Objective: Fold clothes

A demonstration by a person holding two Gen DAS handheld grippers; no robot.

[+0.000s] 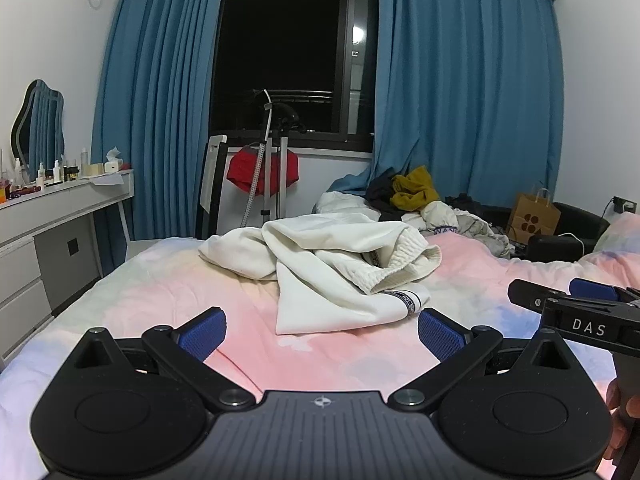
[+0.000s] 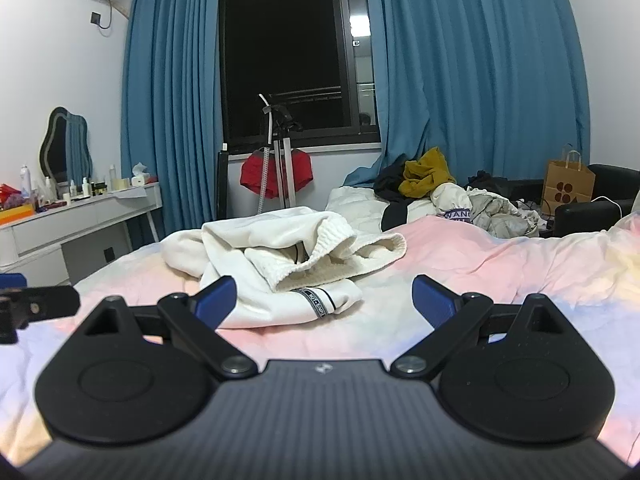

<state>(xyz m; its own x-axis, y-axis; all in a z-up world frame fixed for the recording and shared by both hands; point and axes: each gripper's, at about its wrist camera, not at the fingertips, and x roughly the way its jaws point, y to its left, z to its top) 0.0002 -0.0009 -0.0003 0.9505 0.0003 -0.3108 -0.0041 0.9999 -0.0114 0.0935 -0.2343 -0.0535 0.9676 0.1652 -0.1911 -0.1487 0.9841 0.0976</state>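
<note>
A crumpled white sweatshirt [image 1: 328,264] with ribbed cuffs and a black-and-white label strip lies in a heap on the pink pastel bedsheet [image 1: 168,304]; it also shows in the right wrist view [image 2: 280,256]. My left gripper [image 1: 322,334] is open and empty, just short of the garment's near edge. My right gripper [image 2: 324,300] is open and empty, its left finger close to the garment's near hem. The right gripper also shows at the right edge of the left wrist view [image 1: 576,312].
A pile of other clothes [image 2: 448,196], yellow, black and grey, lies at the bed's far end. A white dressing table [image 1: 60,208] with bottles stands at left. A garment steamer with a red cloth [image 1: 264,168] stands by the window. A paper bag [image 2: 568,184] and black chair are at right.
</note>
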